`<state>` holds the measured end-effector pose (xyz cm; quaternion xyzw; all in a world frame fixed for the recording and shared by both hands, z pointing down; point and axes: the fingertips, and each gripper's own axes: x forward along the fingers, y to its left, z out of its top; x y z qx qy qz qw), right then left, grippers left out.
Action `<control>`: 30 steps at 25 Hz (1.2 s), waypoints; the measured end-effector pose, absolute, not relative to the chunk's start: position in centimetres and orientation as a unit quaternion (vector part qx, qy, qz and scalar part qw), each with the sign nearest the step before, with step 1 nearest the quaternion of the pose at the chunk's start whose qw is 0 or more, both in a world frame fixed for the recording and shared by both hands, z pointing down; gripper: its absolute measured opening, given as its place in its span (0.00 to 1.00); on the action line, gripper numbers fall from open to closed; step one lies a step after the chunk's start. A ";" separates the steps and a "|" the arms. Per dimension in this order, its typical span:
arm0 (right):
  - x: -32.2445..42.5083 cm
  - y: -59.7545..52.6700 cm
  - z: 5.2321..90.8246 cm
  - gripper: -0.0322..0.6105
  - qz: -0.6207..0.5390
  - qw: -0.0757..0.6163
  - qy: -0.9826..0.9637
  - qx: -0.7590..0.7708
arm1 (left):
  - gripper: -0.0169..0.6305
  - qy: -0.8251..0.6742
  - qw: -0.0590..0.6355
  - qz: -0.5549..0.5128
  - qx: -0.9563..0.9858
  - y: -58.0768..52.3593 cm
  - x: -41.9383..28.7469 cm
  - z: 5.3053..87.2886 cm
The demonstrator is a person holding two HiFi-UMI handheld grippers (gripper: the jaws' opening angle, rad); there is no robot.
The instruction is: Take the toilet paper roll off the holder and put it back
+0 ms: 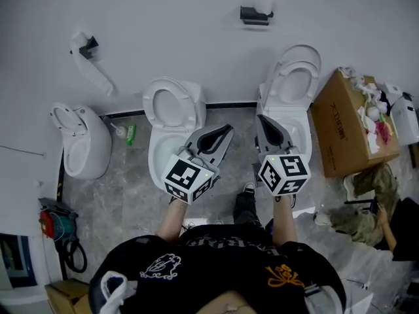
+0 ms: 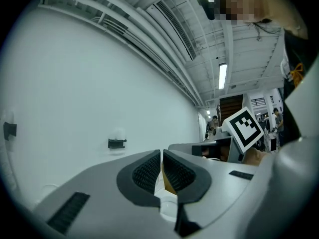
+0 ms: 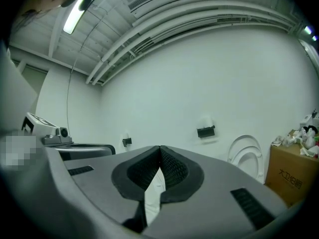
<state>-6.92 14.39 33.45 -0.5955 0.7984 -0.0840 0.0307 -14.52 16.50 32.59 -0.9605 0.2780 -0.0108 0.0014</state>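
Note:
The black toilet paper holder hangs on the white wall with a white roll on it, well ahead of both grippers. It also shows as the holder in the left gripper view and the holder with the roll in the right gripper view. My left gripper is held level over the left toilet, jaws shut and empty. My right gripper hovers over the right toilet, shut on nothing.
Two white toilets with raised lids stand against the wall. A urinal-like bowl and a second wall fixture are at the left. A full cardboard box and a crouching person are at the right.

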 end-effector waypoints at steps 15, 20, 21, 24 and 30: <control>8.0 -2.7 33.5 0.07 -0.090 0.022 0.832 -0.546 | 0.08 0.330 0.005 -0.011 -0.944 -0.7 0.9 31.9; 9.8 -6.0 33.6 0.07 -0.094 0.025 0.840 -0.534 | 0.08 0.344 0.010 -0.019 -0.939 -3.7 2.9 31.8; 10.0 -6.4 33.7 0.07 -0.097 0.026 0.842 -0.531 | 0.08 0.346 0.008 -0.020 -0.938 -4.2 3.2 31.9; 11.0 -7.9 34.2 0.07 -0.104 0.027 0.844 -0.525 | 0.08 0.349 0.002 -0.021 -0.937 -5.6 4.4 32.1; 12.2 -10.5 35.1 0.07 -0.117 0.032 0.844 -0.523 | 0.08 0.349 0.001 -0.035 -0.937 -8.1 5.9 32.9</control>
